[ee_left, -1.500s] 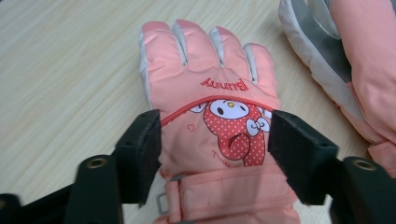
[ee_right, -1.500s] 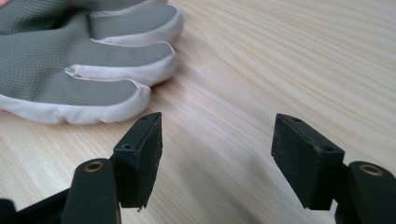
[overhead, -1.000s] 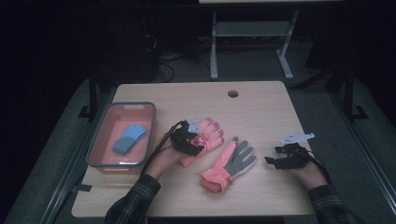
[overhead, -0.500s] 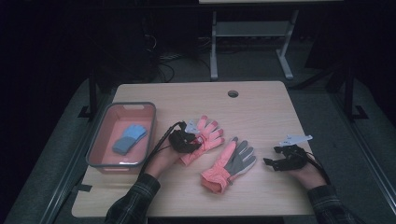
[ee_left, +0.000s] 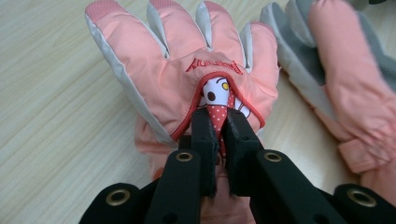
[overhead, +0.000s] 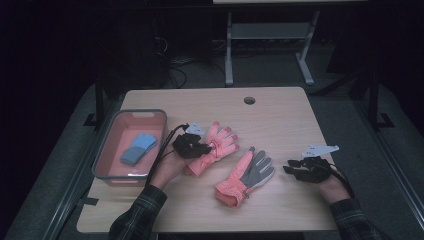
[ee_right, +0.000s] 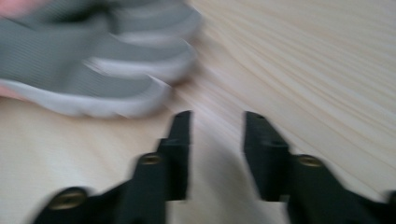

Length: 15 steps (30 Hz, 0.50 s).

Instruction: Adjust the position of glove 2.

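A pink ski glove (overhead: 225,140) lies back up on the wooden table, fingers pointing away. My left gripper (overhead: 209,148) is shut on it. In the left gripper view its jaws have just been closing and now pinch the red dotted cartoon patch (ee_left: 223,100) on the glove's back (ee_left: 187,51). The second glove (overhead: 247,175) lies palm up, grey side showing, to the right (ee_left: 345,70). My right gripper (overhead: 289,167) rests near the table's right side, pointing at that glove's grey fingers (ee_right: 84,70). Its jaws (ee_right: 215,119) have just been closing but stand apart with nothing between them.
A grey bin (overhead: 155,114) with a pink inside stands at the table's left and holds a blue folded item (overhead: 139,148). A round cable hole (overhead: 249,100) sits near the far edge. Bare tabletop (overhead: 280,125) lies beyond the gloves.
The left gripper has shifted slightly left with the pink glove's back fabric in its jaws. The right hand has stayed in place.
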Motion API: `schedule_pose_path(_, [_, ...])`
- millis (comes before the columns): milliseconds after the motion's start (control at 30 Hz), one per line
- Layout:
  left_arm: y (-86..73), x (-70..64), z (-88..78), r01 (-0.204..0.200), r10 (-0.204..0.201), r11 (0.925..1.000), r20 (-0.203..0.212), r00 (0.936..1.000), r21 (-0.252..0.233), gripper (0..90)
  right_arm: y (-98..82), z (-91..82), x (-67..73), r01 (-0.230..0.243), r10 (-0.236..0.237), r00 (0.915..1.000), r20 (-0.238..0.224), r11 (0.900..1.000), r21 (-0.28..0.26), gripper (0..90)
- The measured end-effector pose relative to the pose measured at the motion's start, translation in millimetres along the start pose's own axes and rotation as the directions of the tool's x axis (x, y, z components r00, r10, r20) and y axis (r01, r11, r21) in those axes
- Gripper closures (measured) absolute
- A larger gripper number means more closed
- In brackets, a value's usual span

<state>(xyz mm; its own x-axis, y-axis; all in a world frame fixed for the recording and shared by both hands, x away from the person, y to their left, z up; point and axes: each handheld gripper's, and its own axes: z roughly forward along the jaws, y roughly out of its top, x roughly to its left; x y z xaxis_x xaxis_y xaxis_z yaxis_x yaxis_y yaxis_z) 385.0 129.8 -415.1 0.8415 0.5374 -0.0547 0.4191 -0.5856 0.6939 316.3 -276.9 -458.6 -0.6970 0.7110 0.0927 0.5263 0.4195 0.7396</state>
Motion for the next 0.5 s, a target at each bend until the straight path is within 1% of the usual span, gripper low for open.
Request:
schedule_pose_path(33, [0.8,-0.6,-2.2,0.002,-0.002,1.0,-0.001,1.0,-0.003,83.6,2.5,-0.9,3.8,0.004,-0.004,0.9998,-0.022,1.0,-0.002,78.8])
schedule_pose_path(67, [1.6,-1.6,-4.1,0.008,-0.008,1.0,0.002,1.0,-0.004,83.5,4.5,-0.5,8.0,0.018,-0.018,0.9986,-0.05,1.0,-0.007,83.4])
schedule_pose_path(100, [2.3,-2.4,-5.8,0.012,-0.012,0.9999,0.003,0.9999,-0.004,83.5,6.5,0.1,13.1,0.031,-0.031,0.9959,-0.085,1.0,-0.004,86.5])
schedule_pose_path(133, [3.0,-2.4,-7.5,0.006,-0.006,0.9999,0.006,1.0,-0.008,83.5,8.3,1.7,18.9,0.047,-0.047,0.9924,-0.114,0.999,-0.001,88.9])
schedule_pose_path(167, [3.4,-3.2,-9.3,0.013,-0.013,0.9998,0.011,0.9999,-0.016,83.5,9.8,4.2,24.7,0.071,-0.07,0.987,-0.144,0.997,0.005,89.6])
schedule_pose_path(200, [3.7,-4.7,-10.6,0.029,-0.028,0.9993,0.016,0.9995,-0.023,83.5,11.4,6.7,31.3,0.088,-0.083,0.9812,-0.174,0.996,0.018,89.8])
schedule_pose_path(233, [4.2,-4.8,-12.3,0.028,-0.028,0.9994,0.017,0.9995,-0.021,83.5,12.3,9.8,37.7,0.108,-0.101,0.9742,-0.202,0.994,0.025,89.8])
schedule_pose_path(267, [4.9,-4.0,-14.1,0.012,-0.011,0.9998,0.013,0.9999,-0.016,83.5,13.1,13.0,44.4,0.128,-0.117,0.9655,-0.233,0.991,0.034,89.8])
schedule_pose_path(333, [5.3,-5.0,-15.7,0.025,-0.025,0.9993,0.017,0.9996,-0.026,83.6,14.0,19.1,57.3,0.17,-0.152,0.9487,-0.277,0.984,0.043,89.7])
schedule_pose_path(367, [5.4,-4.1,-16.8,0.025,-0.024,0.9994,0.019,0.9995,-0.023,83.5,14.7,21.8,62.1,0.186,-0.164,0.9395,-0.301,0.981,0.046,89.8])
schedule_pose_path(433, [5.8,-3.9,-17.7,0.025,-0.025,0.9993,0.02,0.9995,-0.028,83.6,16.6,27.6,70.3,0.205,-0.178,0.9284,-0.326,0.978,0.049,89.8])
schedule_pose_path(500, [6.0,-5.0,-17.9,0.034,-0.033,0.9989,0.02,0.9992,-0.033,83.6,19.1,33.9,76.7,0.218,-0.188,0.92,-0.344,0.974,0.052,89.8])
